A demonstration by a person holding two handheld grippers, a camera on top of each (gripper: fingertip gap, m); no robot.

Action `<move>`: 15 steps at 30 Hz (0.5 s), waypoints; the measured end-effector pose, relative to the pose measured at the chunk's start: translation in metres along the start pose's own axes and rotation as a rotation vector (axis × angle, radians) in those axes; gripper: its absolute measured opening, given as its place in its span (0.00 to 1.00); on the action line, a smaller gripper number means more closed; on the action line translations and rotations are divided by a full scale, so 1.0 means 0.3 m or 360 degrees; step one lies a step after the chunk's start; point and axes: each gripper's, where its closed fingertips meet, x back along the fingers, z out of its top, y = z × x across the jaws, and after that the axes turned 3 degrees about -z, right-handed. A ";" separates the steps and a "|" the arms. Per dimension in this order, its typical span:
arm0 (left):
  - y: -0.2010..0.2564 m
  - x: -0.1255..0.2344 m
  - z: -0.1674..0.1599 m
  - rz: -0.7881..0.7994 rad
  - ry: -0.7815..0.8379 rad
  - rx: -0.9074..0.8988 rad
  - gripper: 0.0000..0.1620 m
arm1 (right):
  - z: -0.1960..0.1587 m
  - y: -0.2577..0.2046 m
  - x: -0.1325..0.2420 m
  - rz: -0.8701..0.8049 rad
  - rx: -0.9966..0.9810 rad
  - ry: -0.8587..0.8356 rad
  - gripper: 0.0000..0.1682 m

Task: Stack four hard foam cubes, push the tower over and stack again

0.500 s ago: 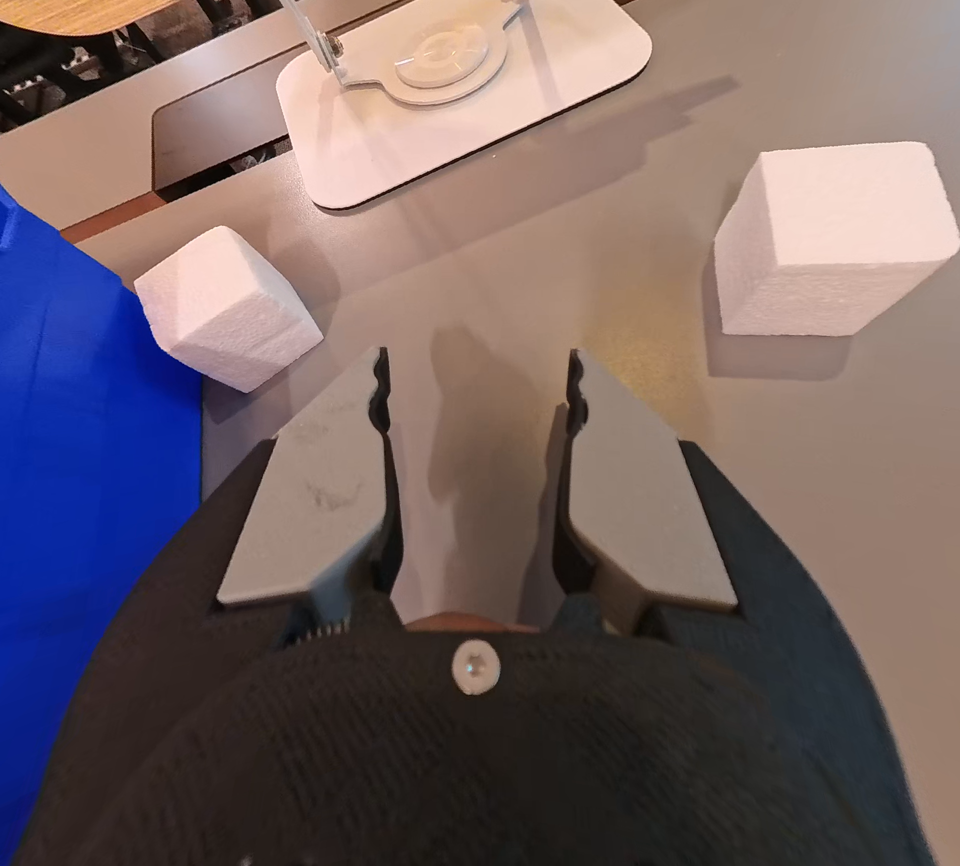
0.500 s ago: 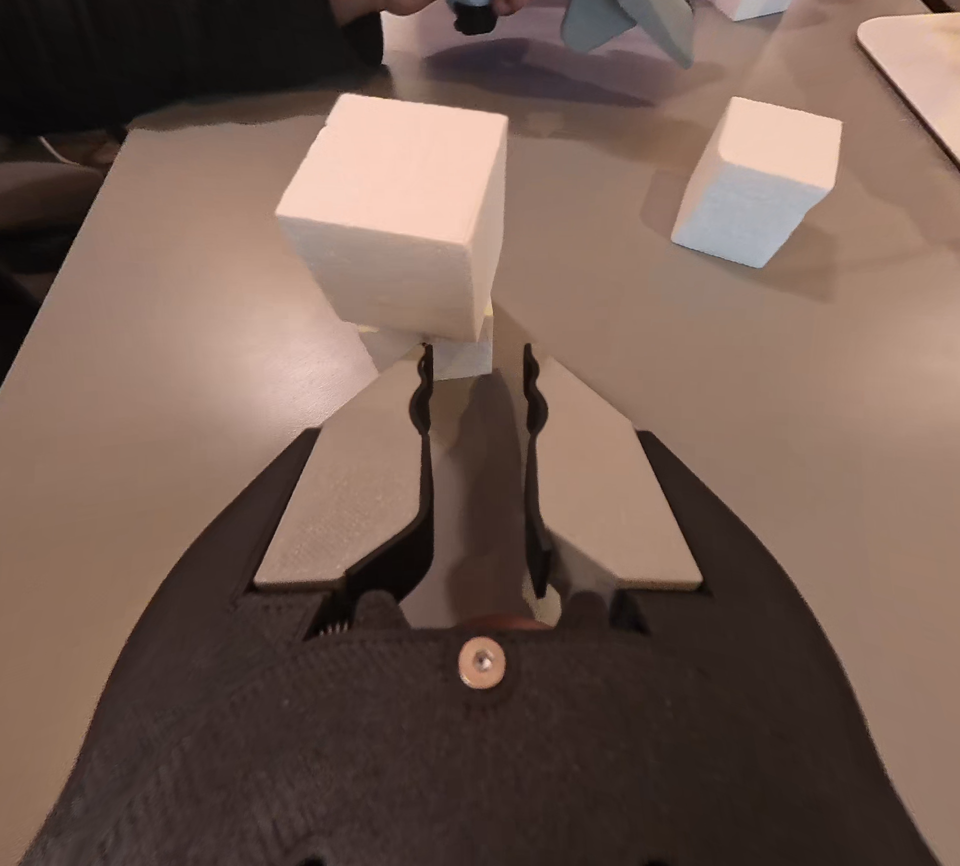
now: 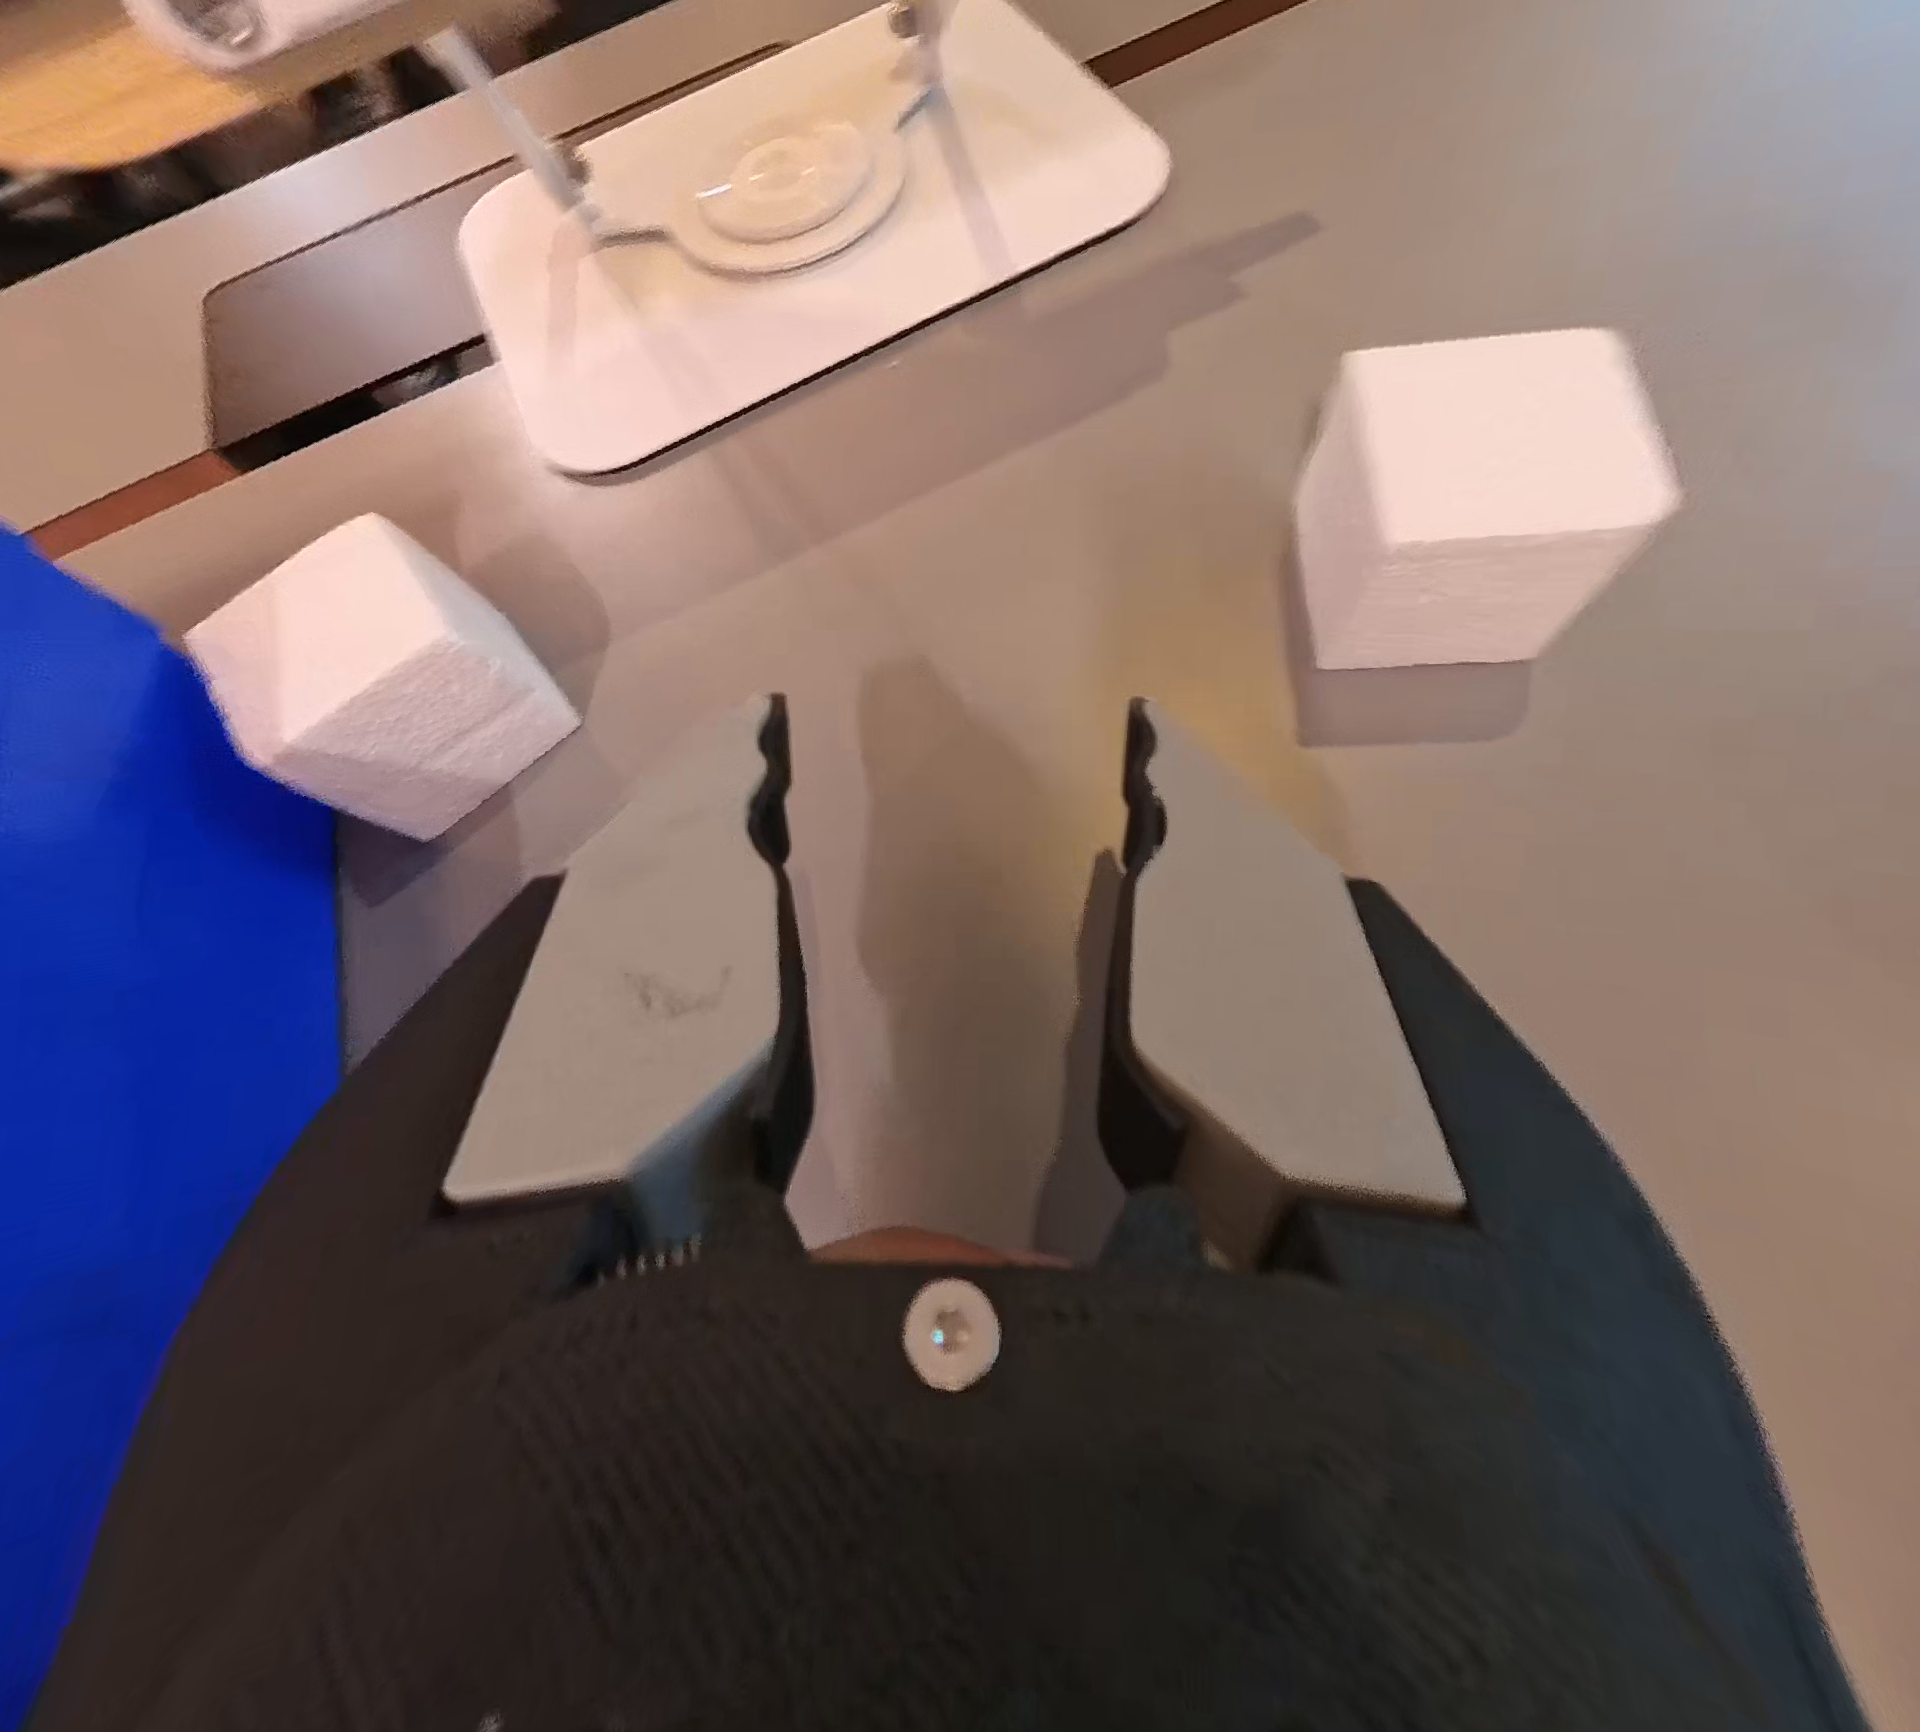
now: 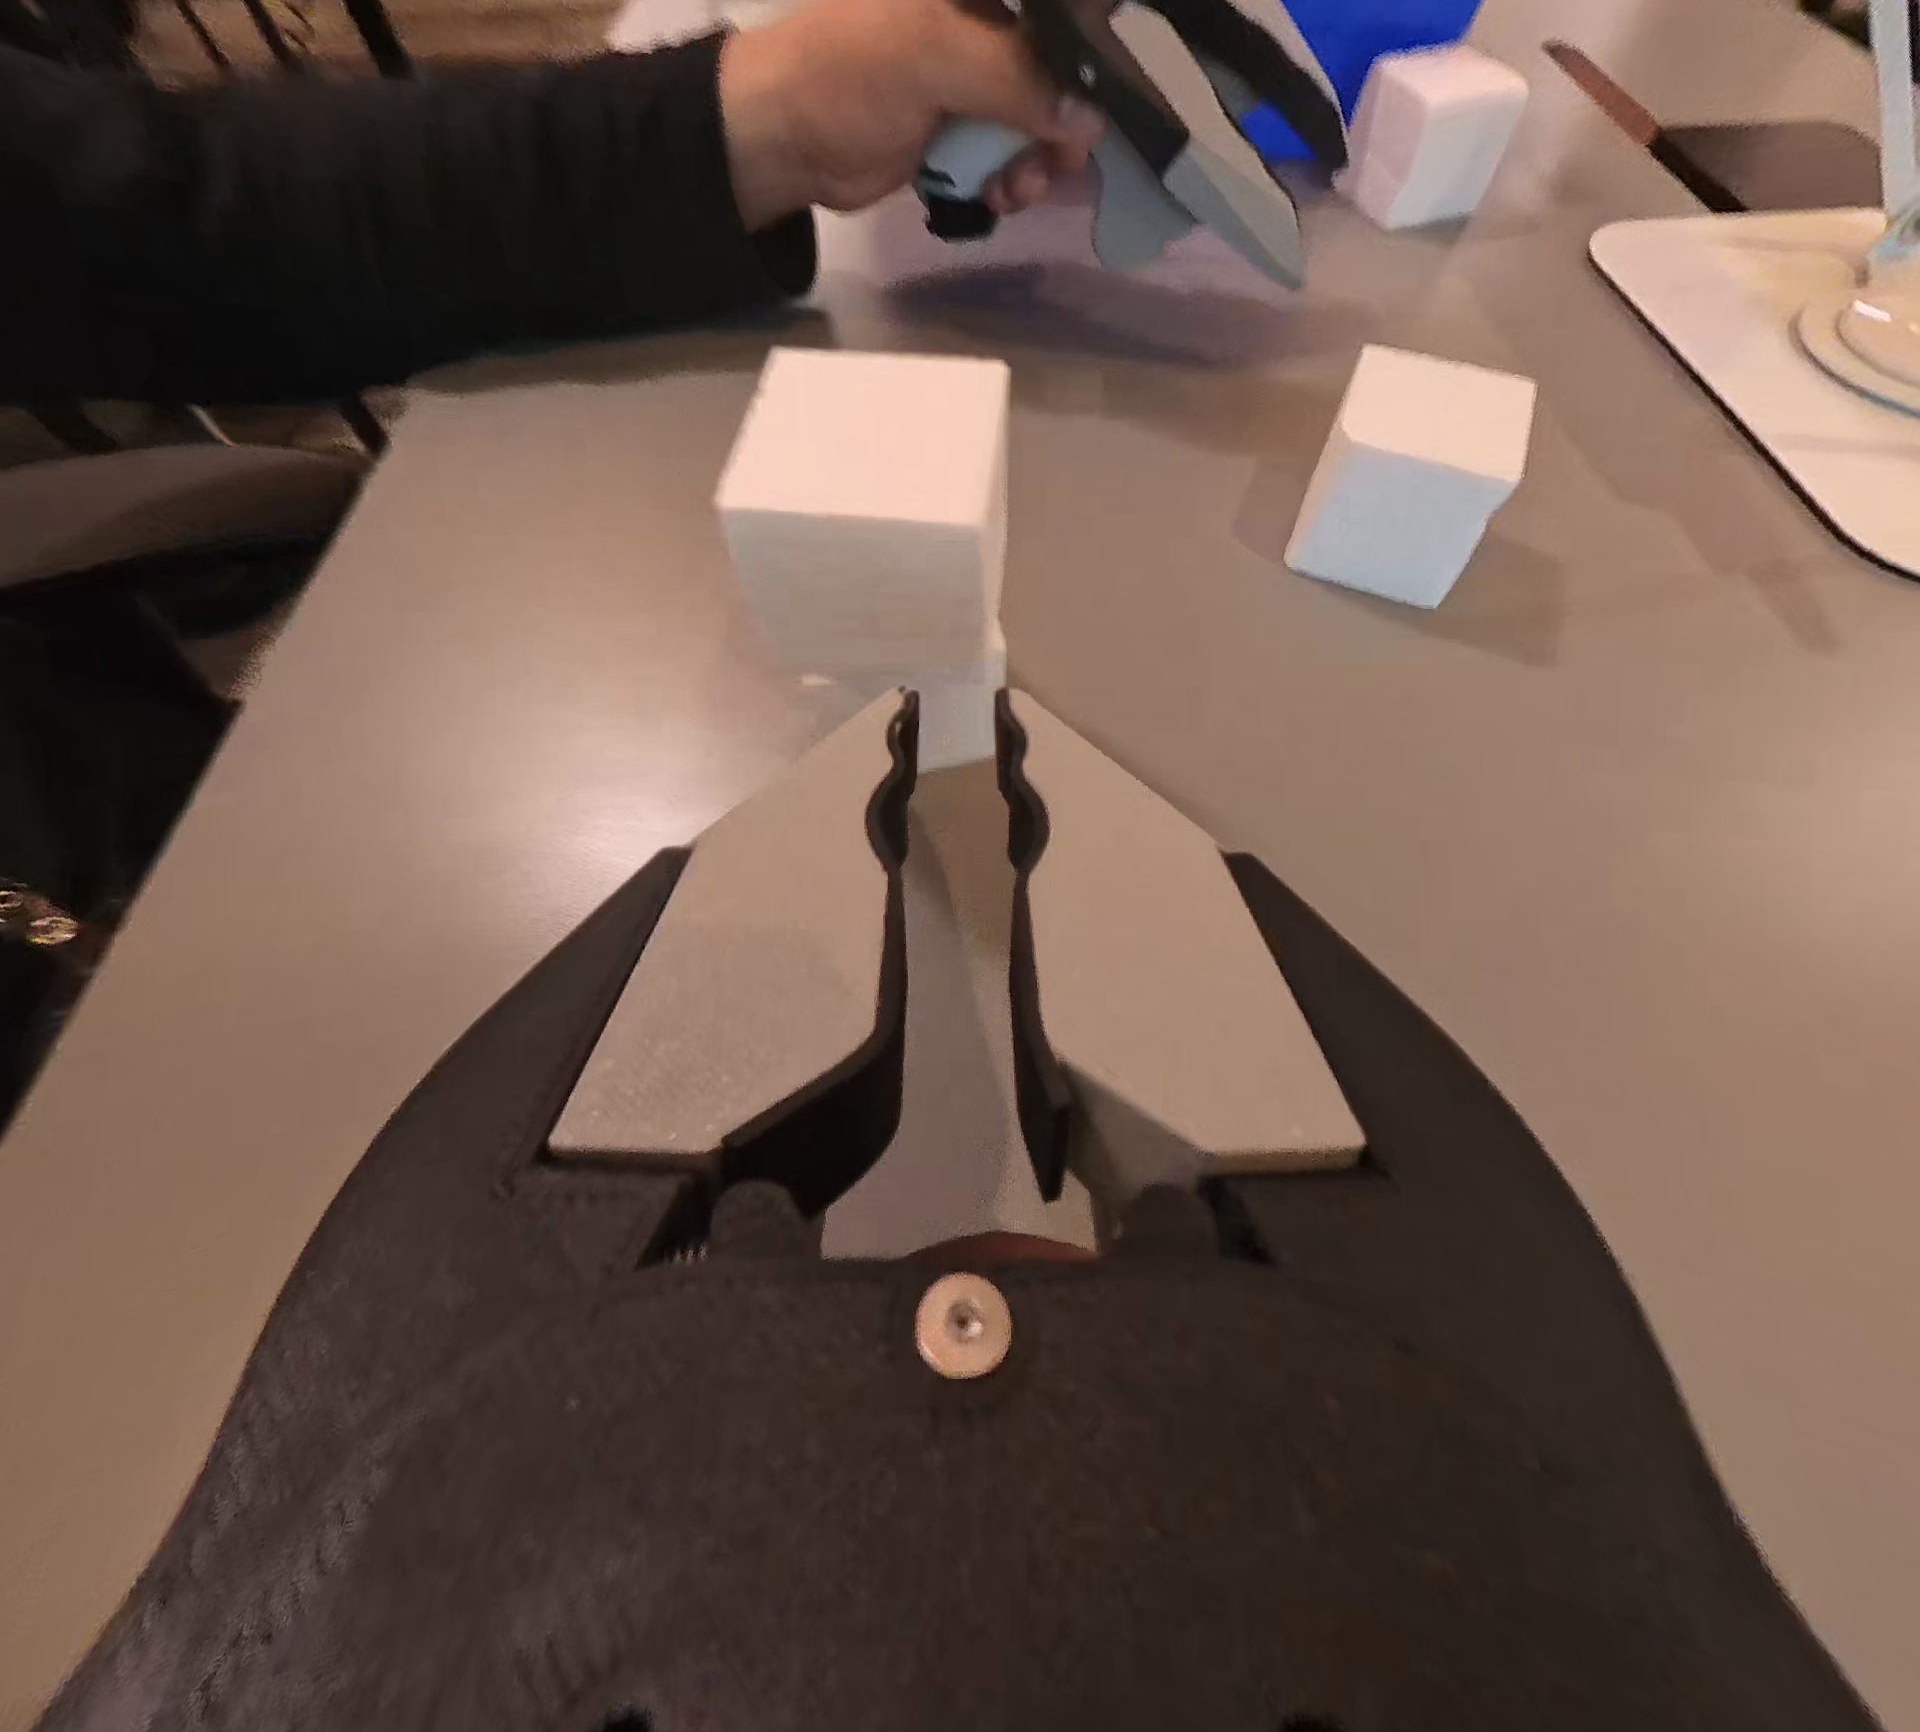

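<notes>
On the grey table [image 4: 1351,903], a two-cube stack [image 4: 868,529] stands. The loose cube [image 4: 1413,477] sits beside it; another [image 4: 1439,134] farther back. Left gripper [image 3: 951,726], spread and empty, should straddle one squarely. Right gripper [image 4: 956,716], narrowly parted, holds nothing.

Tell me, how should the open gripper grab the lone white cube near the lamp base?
Probably from above, closing on two opposite flat side faces. The foam cube sits flat on the table, apart from the lamp base, with bare table on each side. The left hand-held gripper is open and empty, though perhaps not wide enough yet.
</notes>
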 end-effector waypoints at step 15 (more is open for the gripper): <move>0.694 0.182 -0.173 -0.1371 -0.0286 -0.0790 0.02 | 0.000 0.002 -0.030 -0.0076 0.0045 -0.0063 0.09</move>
